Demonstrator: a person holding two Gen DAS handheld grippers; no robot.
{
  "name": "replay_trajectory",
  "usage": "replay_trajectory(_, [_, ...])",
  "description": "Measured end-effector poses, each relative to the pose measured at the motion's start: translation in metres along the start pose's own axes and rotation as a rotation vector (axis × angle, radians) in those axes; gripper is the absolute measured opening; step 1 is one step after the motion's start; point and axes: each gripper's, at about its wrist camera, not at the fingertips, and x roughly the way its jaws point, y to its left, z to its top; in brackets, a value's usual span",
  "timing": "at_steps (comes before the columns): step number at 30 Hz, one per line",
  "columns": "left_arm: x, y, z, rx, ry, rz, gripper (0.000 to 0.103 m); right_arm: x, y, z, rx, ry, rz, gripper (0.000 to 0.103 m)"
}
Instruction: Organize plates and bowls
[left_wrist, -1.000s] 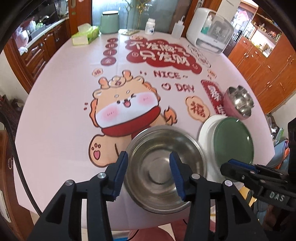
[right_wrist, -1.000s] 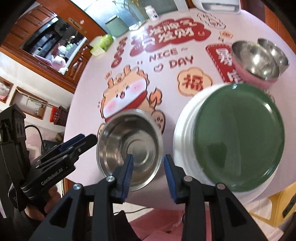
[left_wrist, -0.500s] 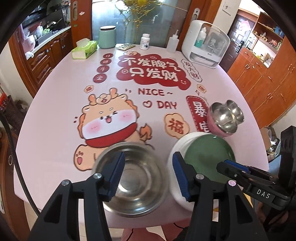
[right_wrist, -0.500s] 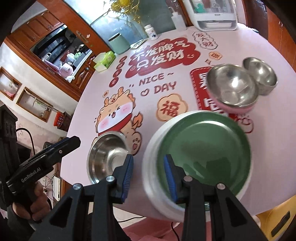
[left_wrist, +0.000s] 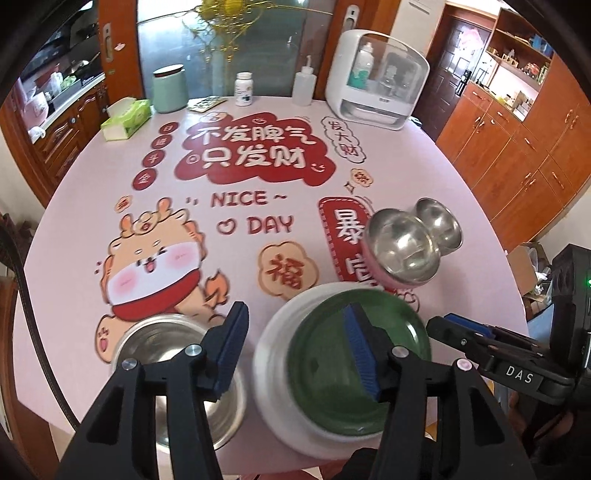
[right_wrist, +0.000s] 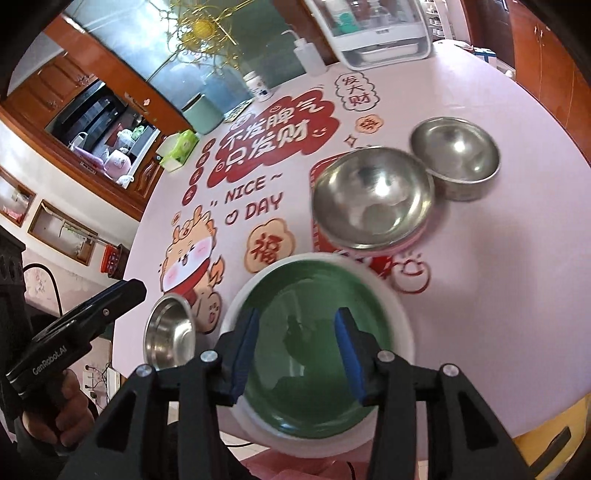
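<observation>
Plates done, by the look: green plate (right_wrist: 314, 354) stacked on white plate (right_wrist: 400, 325) at the table's (left_wrist: 74, 229) near edge. Bowls left: one steel bowl (left_wrist: 166, 354) alone near the near-left edge, two (right_wrist: 373, 195) (right_wrist: 456, 151) touching toward the right edge. Left gripper (left_wrist: 299, 349) parted, empty; right gripper (right_wrist: 297, 354) opening, nothing held.

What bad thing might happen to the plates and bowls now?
1. The white plate with the green plate on it sits at the table's near edge; a bump from the right tool, whose jaws are opening above it, might push both off.
2. The steel bowl beside it also sits near the edge.
3. The pink bowl and small steel bowl look crowded together, so lifting one may knock the other.
</observation>
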Motion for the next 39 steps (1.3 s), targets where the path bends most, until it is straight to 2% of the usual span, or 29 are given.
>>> replay_trajectory(9, [0.031,-0.044,0.022,-0.007,-0.005,-0.013,0.058,-0.004,-0.047,0.029,0.0,0.008,0.008,0.045])
replay_trajectory(16, [0.051,-0.067,0.027,-0.024,0.011,-0.01,0.066,0.001,-0.075,0.044,0.017,0.048,0.027,0.046])
replay_trajectory(18, [0.056,-0.069,0.029,-0.029,0.015,-0.008,0.067,0.002,-0.081,0.048,0.02,0.058,0.031,0.047])
replay_trajectory(21, [0.066,-0.072,0.035,-0.039,0.026,-0.002,0.068,0.004,-0.089,0.055,0.036,0.061,0.032,0.058])
replay_trajectory(30, [0.103,-0.074,0.047,-0.063,0.087,0.021,0.068,0.023,-0.105,0.067,0.076,0.092,0.101,0.058])
replay_trajectory(39, [0.143,-0.081,0.055,-0.051,0.155,0.009,0.068,0.044,-0.112,0.077,0.095,0.138,0.109,0.058])
